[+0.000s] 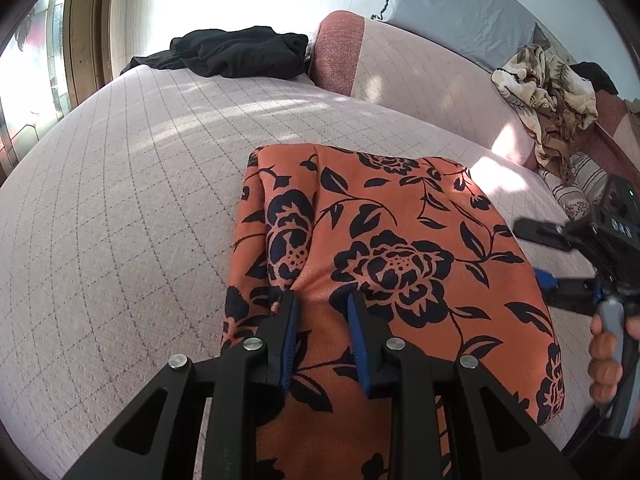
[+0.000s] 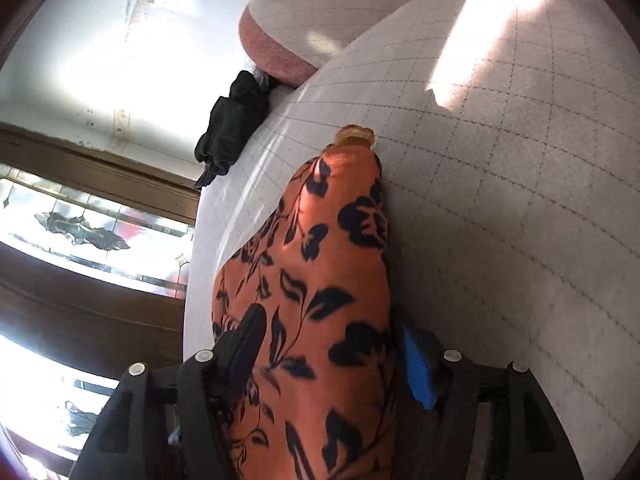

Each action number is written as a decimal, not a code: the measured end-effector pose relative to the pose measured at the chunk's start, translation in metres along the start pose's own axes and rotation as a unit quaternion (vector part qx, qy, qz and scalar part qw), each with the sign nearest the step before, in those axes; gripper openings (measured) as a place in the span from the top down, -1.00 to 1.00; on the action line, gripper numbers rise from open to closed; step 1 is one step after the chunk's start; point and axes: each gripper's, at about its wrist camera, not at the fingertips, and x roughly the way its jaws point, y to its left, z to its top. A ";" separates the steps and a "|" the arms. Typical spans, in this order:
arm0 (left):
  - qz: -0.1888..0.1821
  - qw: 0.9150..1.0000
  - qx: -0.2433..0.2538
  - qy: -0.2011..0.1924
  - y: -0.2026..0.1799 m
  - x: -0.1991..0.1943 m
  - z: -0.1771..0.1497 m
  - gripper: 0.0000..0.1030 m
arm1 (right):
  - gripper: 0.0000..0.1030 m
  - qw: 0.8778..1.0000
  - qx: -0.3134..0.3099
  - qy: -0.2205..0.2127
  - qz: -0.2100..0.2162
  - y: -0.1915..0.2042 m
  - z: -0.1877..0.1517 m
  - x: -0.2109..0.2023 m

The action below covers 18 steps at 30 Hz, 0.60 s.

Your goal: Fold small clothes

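1. Orange cloth with a dark flower print, the garment [image 1: 384, 240], lies folded on the quilted pink sofa seat [image 1: 120, 200], to the right of the middle and near the front edge.
2. The left gripper [image 1: 320, 304] pinches a raised pleat of the garment at its near edge, jaws narrowly parted with fabric bunched between them.
3. The right gripper [image 2: 332, 344] straddles the garment's right edge, jaws spread wide; one finger lies on top and the blue-padded one beside the cloth, and I cannot tell whether the pads press.
4. A black garment [image 1: 236, 52] lies far off, and a patterned heap [image 1: 548, 92] lies far right, both well apart.
5. Judging by this, a fold is in hand; next, the right gripper likely needs a firm hold before both lift together.
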 end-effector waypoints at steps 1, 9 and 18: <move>0.000 1.000 -0.001 0.000 0.000 0.000 0.000 0.48 | -0.31 1.000 0.000 0.006 0.001 -0.001 -0.012 -0.007; 0.007 0.998 0.014 -0.064 -0.004 -0.044 -0.005 0.44 | -0.31 0.999 0.028 0.037 0.019 -0.014 -0.082 -0.021; 0.023 0.999 -0.020 0.018 0.017 -0.023 -0.025 0.16 | 0.21 0.999 -0.006 0.042 -0.022 -0.011 -0.095 -0.018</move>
